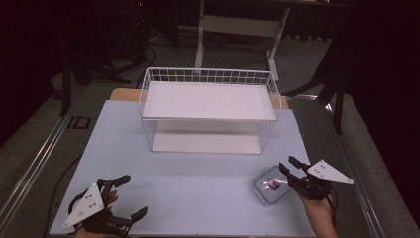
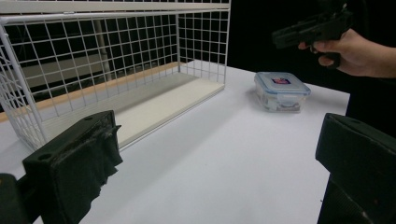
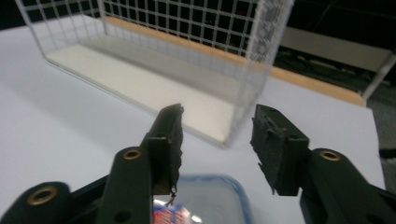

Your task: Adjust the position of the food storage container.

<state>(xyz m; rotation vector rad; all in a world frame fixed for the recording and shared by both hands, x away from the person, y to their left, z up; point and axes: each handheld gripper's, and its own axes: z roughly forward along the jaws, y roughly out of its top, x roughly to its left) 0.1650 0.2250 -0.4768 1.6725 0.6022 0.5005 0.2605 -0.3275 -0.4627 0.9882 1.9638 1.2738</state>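
A clear lidded food container [image 1: 271, 184] with a blue rim and a small label rests on the pale table near the front right. My right gripper [image 1: 287, 163] hovers just over it, held by a hand, jaws apart with nothing between them. In the right gripper view the jaws [image 3: 217, 135] stand above the container's lid [image 3: 210, 200], which lies blurred below them. My left gripper [image 1: 134, 194] stays at the front left, open wide and empty. From the left gripper view [image 2: 215, 154] the container [image 2: 281, 90] sits far off, under the right gripper [image 2: 310, 29].
A white wire rack [image 1: 208, 75] with a solid top shelf and a bottom board stands at the back middle of the table [image 1: 198, 173]. Its open side faces the front. Dark floor, table legs and cables lie beyond the table edges.
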